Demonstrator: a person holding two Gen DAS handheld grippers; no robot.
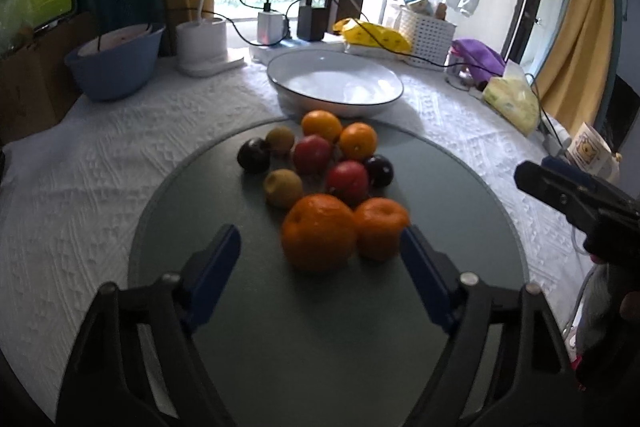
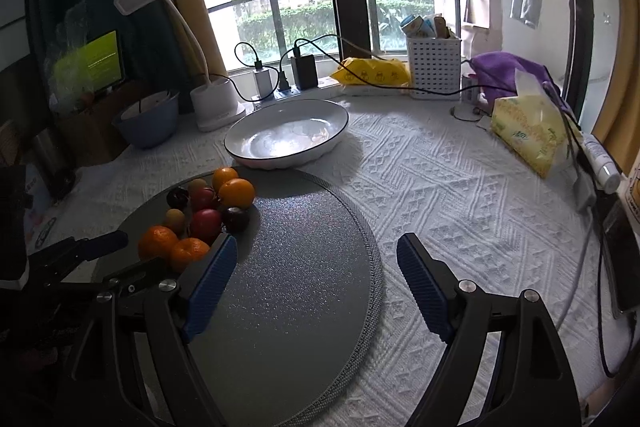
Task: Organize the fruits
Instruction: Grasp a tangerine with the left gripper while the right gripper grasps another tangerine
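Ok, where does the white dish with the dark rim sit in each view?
Left wrist: the dish is above centre, empty, just behind the fruit pile on the grey mat.
Right wrist: the dish is left of centre in the upper half, beyond the mat's far edge.
Shared landmark: the white basket by the window, behind and to the right of the dish in both.

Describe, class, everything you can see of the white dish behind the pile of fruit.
The white dish is a shallow oval with a thin dark line around its rim. It looks like glazed ceramic, glossy, with window light reflecting off its inside. It is empty and sits flat and upright on the white textured tablecloth, just beyond the far edge of the round grey mat that carries the fruit. No fruit and neither gripper touches it. A lamp base stands behind it to the left.
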